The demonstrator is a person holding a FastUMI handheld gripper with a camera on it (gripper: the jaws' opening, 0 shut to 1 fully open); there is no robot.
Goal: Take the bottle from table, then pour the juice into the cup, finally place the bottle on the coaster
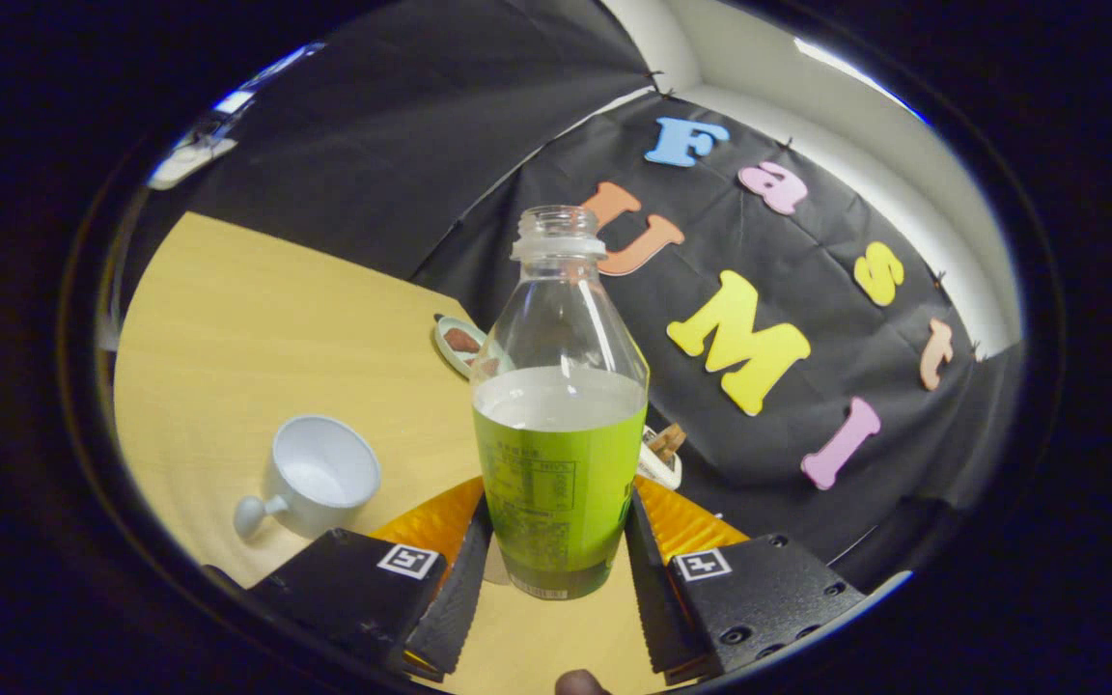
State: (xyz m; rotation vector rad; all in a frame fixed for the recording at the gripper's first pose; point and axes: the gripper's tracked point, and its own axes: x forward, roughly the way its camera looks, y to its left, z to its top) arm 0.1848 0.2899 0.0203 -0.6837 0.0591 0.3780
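1. Between the two fingers of the gripper (556, 569) stands the bottle (559, 415), uncapped and clear, with a green label round its lower half.
2. Both fingers press against the label on either side, so the jaws are closed on the bottle at about its own width.
3. Pale liquid fills the bottle to just above the top of the label; the neck and shoulder above are see-through.
4. Whether the base of the bottle touches the table (247, 319) or hangs a little above it cannot be told.
5. To the left of the bottle, near the left finger, a white cup (317, 478) sits on the light wooden table, its handle pointing to the near left and its mouth showing a white inside.
6. Beyond the bottle, far and slightly to the left, a small round coaster (460, 344) with a pale rim and a brown mark on it lies on the table; the bottle hides part of it.
7. Just to the right of the bottle, behind the right finger, a small white and brown object (661, 454) lies at the table's far edge; what it is cannot be made out.
8. A fingertip (580, 683) of the person shows at the near edge, between the finger bases.
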